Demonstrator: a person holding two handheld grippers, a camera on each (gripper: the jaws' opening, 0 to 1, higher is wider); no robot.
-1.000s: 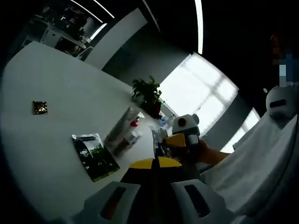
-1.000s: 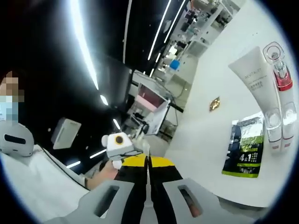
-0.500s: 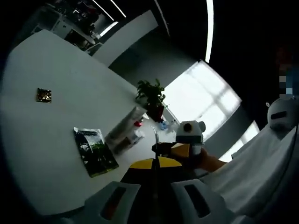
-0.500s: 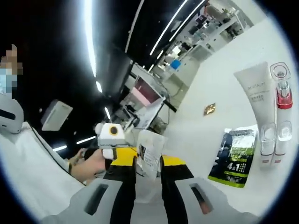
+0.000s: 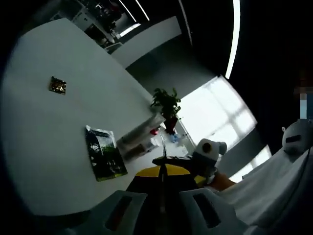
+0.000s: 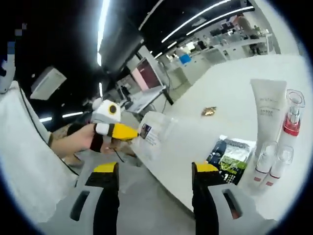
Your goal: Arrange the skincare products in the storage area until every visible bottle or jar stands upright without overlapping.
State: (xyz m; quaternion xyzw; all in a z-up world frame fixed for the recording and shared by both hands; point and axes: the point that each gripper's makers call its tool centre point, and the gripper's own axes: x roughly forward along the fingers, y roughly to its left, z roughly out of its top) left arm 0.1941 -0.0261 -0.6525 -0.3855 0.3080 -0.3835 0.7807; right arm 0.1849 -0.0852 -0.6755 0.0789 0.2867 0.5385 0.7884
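Observation:
My left gripper (image 5: 162, 172) is shut on a clear bottle (image 5: 163, 146), which I see edge-on rising from between its yellow tips. In the right gripper view the same bottle (image 6: 164, 137), translucent with a small label, hangs in the air off the table's near edge, held by the left gripper (image 6: 131, 132) coming in from the left. My right gripper (image 6: 155, 169) stands wide open below the bottle, apart from it. On the white table (image 6: 230, 83) lie a white tube (image 6: 267, 104), a clear bottle with a red collar (image 6: 292, 117) and two small clear bottles (image 6: 264, 160).
A green-black sachet (image 6: 226, 154) lies flat beside the small bottles, and a small gold packet (image 6: 209, 111) lies farther off. A potted plant (image 5: 167, 104) stands at the table's far end by a bright window. A person's hand (image 6: 73, 143) and white sleeve are at the left.
The right gripper's jaws, shut a second ago, have spread wide and released the clear bottle. The left gripper now holds it alone. Both views have shifted.

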